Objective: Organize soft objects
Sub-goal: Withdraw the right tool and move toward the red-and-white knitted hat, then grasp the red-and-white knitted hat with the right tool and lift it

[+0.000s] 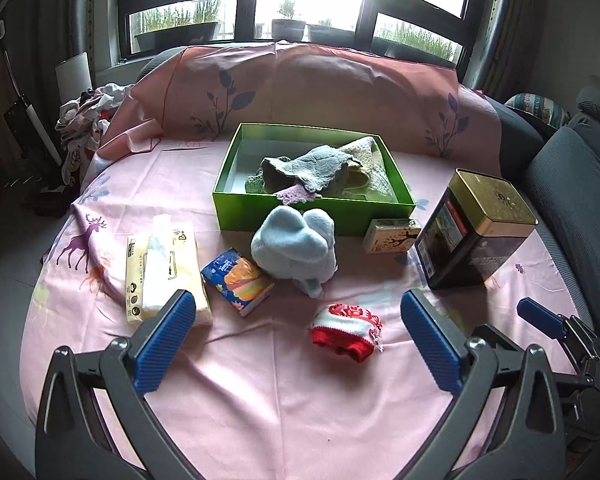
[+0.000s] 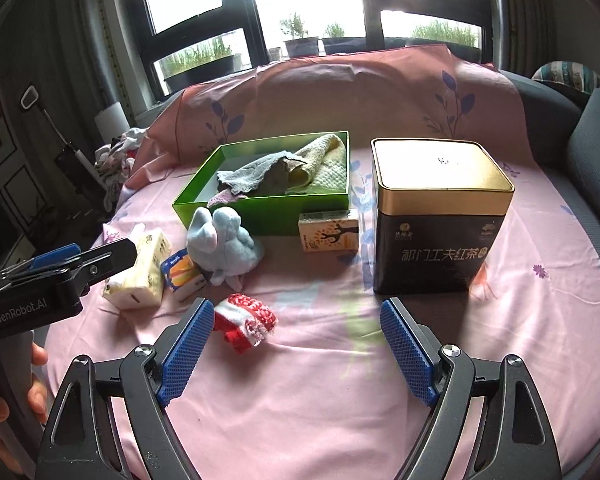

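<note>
- Both tools stand wide with nothing between the pads; my left gripper hangs above the pink-clothed surface, and my right gripper likewise, a little to its right.
- The nearest soft thing is the red-and-white knitted piece; it lies just ahead of the left gripper, slightly right of its midline, and just beyond the right gripper's left pad; I judge it the piece to take now.
- I would use the left gripper, since the piece sits nearly between its jaws already; come down with a pad on either side of the bundle, close on its bulk rather than the loose fringe, so it does not unroll.
- The green box with cloths already inside lies farther ahead, beyond the pale blue fleece item; lift clear of that fleece before carrying forward.
- Keep off the hard things: the tissue packs ahead-left, the small carton and the dark tin ahead-right.
- Mind the right gripper close by; hold it back.
</note>
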A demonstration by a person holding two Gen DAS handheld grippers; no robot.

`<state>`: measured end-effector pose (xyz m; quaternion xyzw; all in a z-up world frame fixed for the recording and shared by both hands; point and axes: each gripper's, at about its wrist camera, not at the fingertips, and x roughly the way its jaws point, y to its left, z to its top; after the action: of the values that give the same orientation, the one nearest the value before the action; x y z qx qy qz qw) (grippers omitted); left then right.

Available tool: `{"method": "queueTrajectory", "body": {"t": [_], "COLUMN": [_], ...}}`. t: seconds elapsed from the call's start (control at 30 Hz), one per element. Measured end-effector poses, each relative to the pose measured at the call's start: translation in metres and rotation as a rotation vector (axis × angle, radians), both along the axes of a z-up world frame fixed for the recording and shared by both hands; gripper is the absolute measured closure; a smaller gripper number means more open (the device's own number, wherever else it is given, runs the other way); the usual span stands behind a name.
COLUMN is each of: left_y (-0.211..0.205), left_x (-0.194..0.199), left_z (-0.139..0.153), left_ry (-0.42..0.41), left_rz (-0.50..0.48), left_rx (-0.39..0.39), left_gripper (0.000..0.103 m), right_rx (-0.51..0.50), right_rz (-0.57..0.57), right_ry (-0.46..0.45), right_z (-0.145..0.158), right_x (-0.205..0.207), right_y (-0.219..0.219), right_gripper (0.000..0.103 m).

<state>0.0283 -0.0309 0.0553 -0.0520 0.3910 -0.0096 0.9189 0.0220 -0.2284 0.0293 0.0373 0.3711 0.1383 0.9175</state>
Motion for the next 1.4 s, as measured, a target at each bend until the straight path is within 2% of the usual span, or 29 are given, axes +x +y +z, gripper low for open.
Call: {"method": "queueTrajectory", "body": {"t": [0.57,1.1,1.27,1.4], "left_y": [-0.014,-0.018,-0.016,-0.013], "left_x": [-0.017,-0.002,0.008,0.016], "left_z": [-0.024,-0.06,-0.073,-0.086], "left_ry": [0.065,0.157,0.185,0.212], "left_rz": [-0.037,-0.06,-0.091,-0.128], "left_rx": [0.005,-0.01,-0.061,-0.148], "left_gripper": [0.001,0.001,0.001,0.001], "right_rx": [-0.018,-0.055,-0.057,-0.046], "right_rz": [-0.034,0.058,0.09,0.123], "right_ry": [0.04,0.09,0.111,0.13], "right_z": [-0.024,-0.056,-0.068,-0.08], "right_x": [-0.016,-0.006,-0.001,0.006], "right_y": [-0.012,0.012,0.02,0.028], "right_gripper": [0.017,0.017,0.017,0.017]}}
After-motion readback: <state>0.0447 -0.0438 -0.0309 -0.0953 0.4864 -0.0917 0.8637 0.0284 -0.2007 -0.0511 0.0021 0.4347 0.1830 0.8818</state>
